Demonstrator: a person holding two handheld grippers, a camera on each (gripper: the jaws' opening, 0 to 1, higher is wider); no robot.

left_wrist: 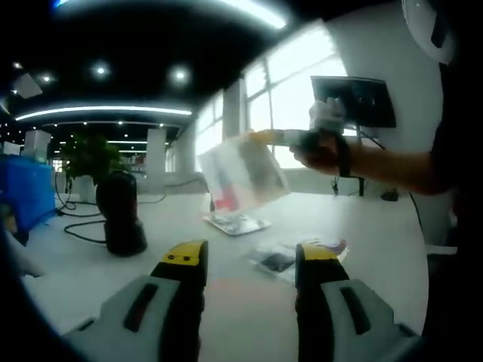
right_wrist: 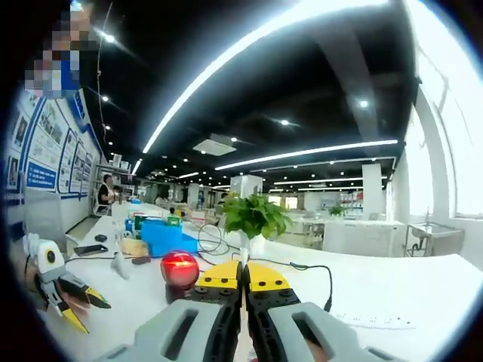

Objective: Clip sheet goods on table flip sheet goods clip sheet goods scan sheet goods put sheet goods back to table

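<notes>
Sheet goods (left_wrist: 243, 175) hang blurred from right claw (left_wrist: 264, 136).

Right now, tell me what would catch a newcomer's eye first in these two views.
In the left gripper view, the right gripper holds a clear sheet pack up over the white table, above more packs, with the black scanner standing at left. The left gripper waits open below. In the right gripper view, the scanner's red light glows just past the closed jaws, with a green plant behind.
</notes>
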